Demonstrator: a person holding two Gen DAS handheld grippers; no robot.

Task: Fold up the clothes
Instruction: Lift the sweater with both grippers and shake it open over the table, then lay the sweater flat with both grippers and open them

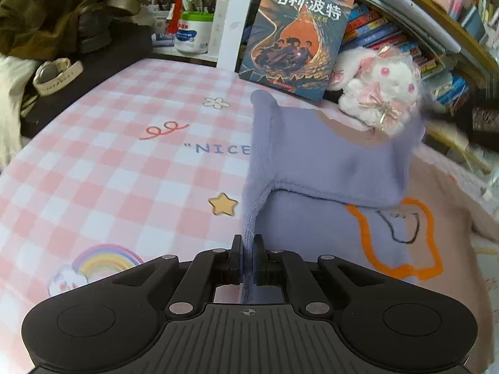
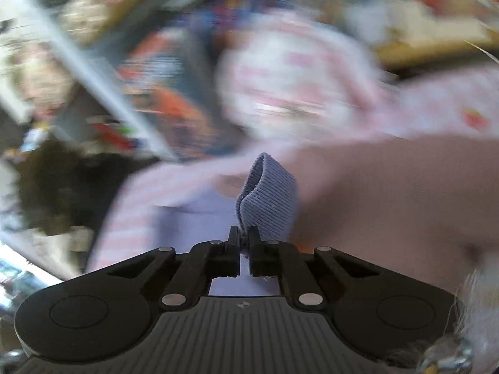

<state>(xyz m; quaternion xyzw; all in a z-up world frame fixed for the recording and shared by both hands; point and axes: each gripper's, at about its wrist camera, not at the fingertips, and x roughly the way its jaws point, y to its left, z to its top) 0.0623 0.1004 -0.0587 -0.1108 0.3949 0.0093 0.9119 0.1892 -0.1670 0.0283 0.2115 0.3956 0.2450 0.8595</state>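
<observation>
Lavender garment (image 1: 315, 224), soft knit with an orange outline motif, lies on the right part of the pink-checked bed sheet (image 1: 109, 162), partly lifted. Left gripper (image 1: 248, 244): fingers closed on a fabric edge that runs straight away from them toward the far side, rising to a raised flap. Right gripper (image 2: 244, 233): fingers closed on a ribbed lavender band (image 2: 268, 199), a hem or cuff, which stands up in a loop just beyond the tips. Both hands hold the same cloth, so neither is nearer; judged, the fold turns on carrying the two pinched edges the same way across the flat body. The right wrist view is heavily blurred, its surroundings unreadable. Containers: a green-lidded white tub (image 1: 193, 35) stands far left on a ledge, contents hidden; behind it a holder of pens. A propped book (image 1: 296, 37) and a white plush toy (image 1: 383, 93) sit at the far edge, close to the flap.
</observation>
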